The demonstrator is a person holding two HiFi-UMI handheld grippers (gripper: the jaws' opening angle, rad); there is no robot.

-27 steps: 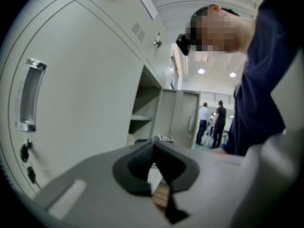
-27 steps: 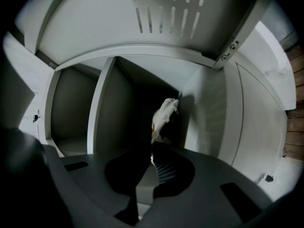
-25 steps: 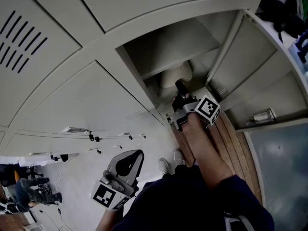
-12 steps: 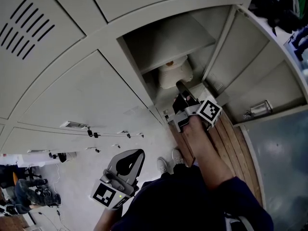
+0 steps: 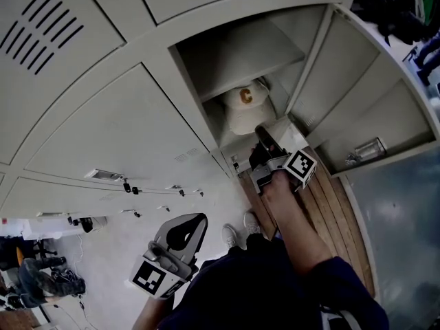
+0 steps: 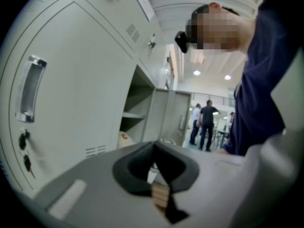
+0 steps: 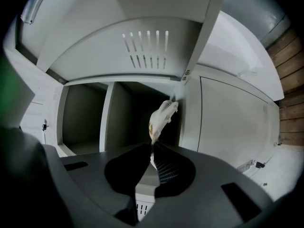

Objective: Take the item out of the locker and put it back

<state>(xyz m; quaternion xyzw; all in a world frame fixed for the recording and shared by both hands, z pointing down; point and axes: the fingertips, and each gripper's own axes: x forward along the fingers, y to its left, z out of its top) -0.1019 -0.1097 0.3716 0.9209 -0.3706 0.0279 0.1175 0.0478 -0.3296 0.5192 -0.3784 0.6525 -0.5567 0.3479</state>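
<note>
The only writing I can read is a brown letter "C" (image 5: 245,96) on the front of the white cap (image 5: 246,108). The marker cubes on both grippers carry black-and-white square patterns, no text. A paper tag (image 6: 142,3) on an upper locker door in the left gripper view is too blurred to read.

My right gripper (image 5: 261,130) is closed on the cap, pinching its edge. In the right gripper view the pale fabric rises from between the closed jaws against the dark opening. The cap sits at the mouth of the open locker (image 5: 234,53), just under the inner shelf. My left gripper (image 5: 199,218) hangs low beside my leg, jaws together with nothing between them.

The lockers are pale grey metal, several with vent slots (image 5: 38,26) and small locks. The open door (image 5: 357,102) stands swung out on the right with a metal handle (image 5: 364,148) on it. Below it runs a strip of wooden planking (image 5: 330,198), and the rest of the floor is pale. My shoes (image 5: 232,236) show on it. Past the lockers, in the left gripper view, two people (image 6: 204,122) stand in a bright hall under round ceiling lights (image 6: 196,72).
</note>
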